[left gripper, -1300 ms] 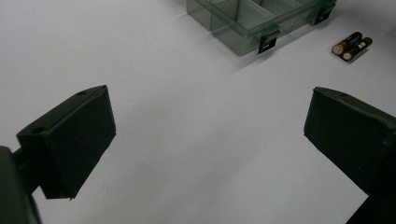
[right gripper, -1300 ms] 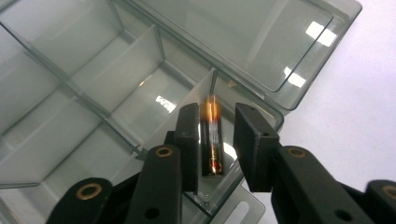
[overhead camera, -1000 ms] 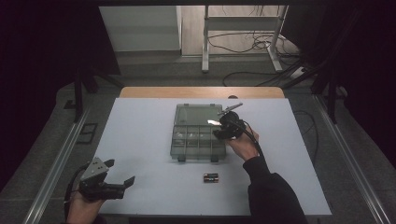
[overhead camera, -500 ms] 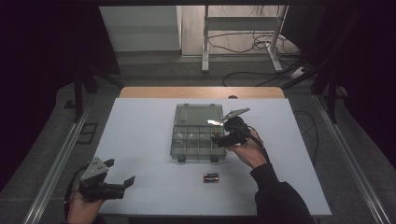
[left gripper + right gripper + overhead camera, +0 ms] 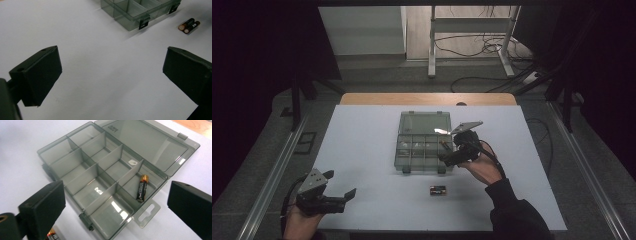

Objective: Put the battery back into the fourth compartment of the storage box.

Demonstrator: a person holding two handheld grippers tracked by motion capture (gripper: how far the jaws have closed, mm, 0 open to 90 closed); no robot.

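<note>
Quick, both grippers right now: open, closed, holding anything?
Left gripper: open, empty, over bare table.
Right gripper: open, jaws just opened, holding nothing; one battery lies in the organizer box.

The left hand-held gripper (image 5: 339,196) and right hand-held gripper (image 5: 449,152) are black, each topped by a grey three-cornered plate and trailing a black cable. The right arm wears a dark sleeve (image 5: 512,212).

A black, copper-tipped battery (image 5: 142,189) lies flat in an end compartment of the open organizer box (image 5: 75,157).
</note>
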